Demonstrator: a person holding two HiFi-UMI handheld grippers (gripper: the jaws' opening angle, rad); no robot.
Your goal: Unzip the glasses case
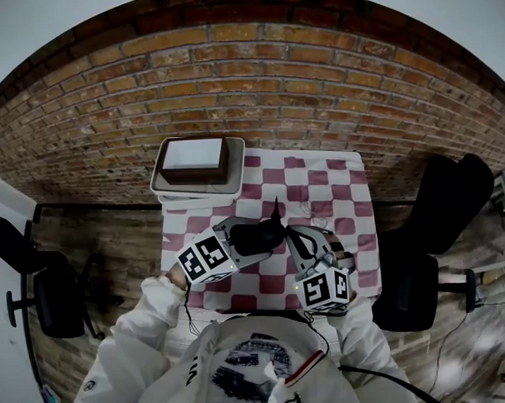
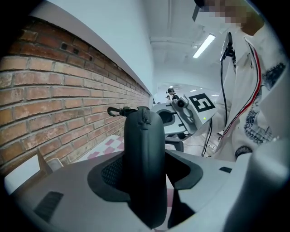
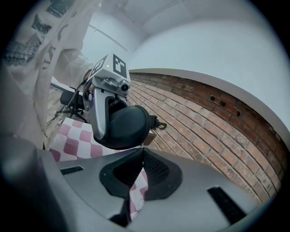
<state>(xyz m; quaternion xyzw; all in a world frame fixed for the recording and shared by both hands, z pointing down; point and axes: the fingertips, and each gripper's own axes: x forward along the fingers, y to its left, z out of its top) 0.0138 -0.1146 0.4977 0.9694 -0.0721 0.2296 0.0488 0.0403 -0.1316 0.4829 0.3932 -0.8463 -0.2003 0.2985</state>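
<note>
Glasses case (image 2: 144, 136) clamped upright in the left gripper (image 2: 145, 174), above the checked table (image 1: 335, 194). Right gripper (image 3: 141, 152), jaws closed together, sits at the case's edge from 4 o'clock; no pinched pull is discernible. The visible zip (image 2: 145, 118) looks closed, so unzipping apparently remains. Tray (image 1: 198, 193) at 11 o'clock, well apart, obstructs nothing.

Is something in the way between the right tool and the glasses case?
No, nothing that shows. The right tool has its tips shut and right up at the edge of the glasses case. The left tool clamps the case from the other side.
</note>
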